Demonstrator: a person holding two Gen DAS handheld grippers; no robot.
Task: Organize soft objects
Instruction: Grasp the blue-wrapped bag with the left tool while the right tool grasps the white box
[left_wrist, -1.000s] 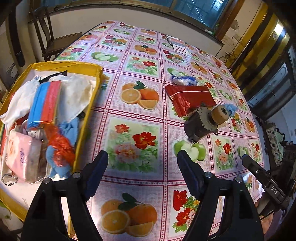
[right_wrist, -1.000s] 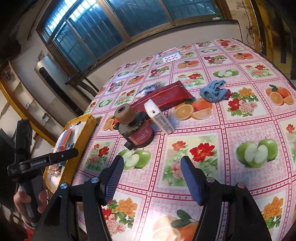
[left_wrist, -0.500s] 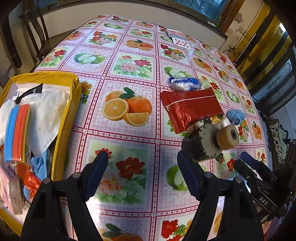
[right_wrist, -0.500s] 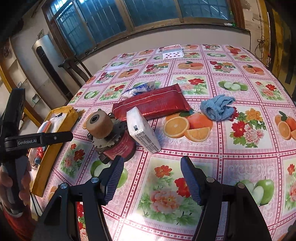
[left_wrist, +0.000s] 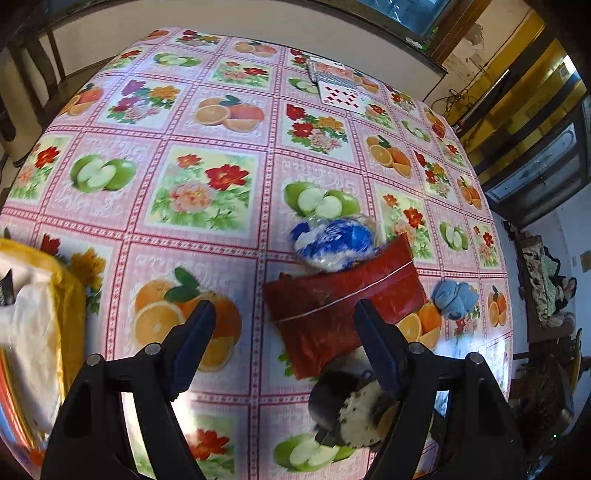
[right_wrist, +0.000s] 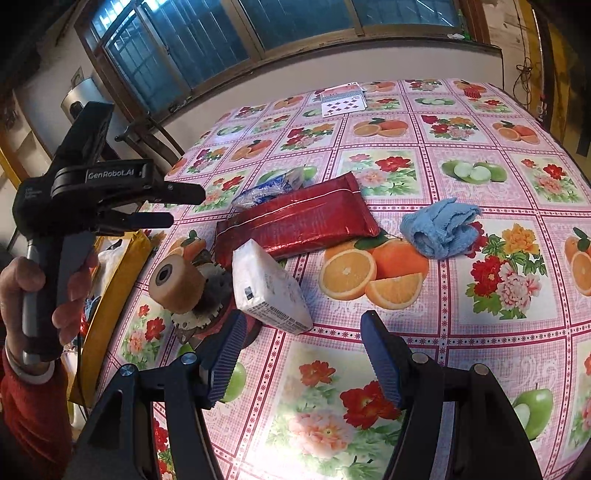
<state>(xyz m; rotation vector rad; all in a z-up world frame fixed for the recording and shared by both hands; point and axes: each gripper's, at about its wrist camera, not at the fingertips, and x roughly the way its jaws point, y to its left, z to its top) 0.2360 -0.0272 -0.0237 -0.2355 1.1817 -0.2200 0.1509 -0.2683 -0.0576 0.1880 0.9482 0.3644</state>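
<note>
A shiny red soft packet (left_wrist: 343, 306) lies mid-table, just ahead of my open left gripper (left_wrist: 284, 321), a little to its right. A blue-and-white plastic bag (left_wrist: 332, 240) touches the packet's far edge, and a light blue cloth (left_wrist: 454, 297) lies to its right. In the right wrist view the red packet (right_wrist: 295, 221) and the blue cloth (right_wrist: 439, 225) sit farther off. A white tissue pack (right_wrist: 269, 288) lies just ahead of my open right gripper (right_wrist: 303, 332). The left gripper (right_wrist: 183, 206) hovers open at the left, above the table, held by a hand (right_wrist: 55, 288).
A yellow bin (left_wrist: 70, 302) with white and coloured soft items stands at the left table edge. A dark toothed wheel with a tan roll (right_wrist: 177, 284) leans beside the tissue pack. Playing cards (left_wrist: 336, 86) lie at the far side. A fruit-patterned cloth covers the table.
My left gripper has swung from the yellow bin rightward and forward to the red packet. The right gripper has come closer to the tissue pack. Both stay open.
</note>
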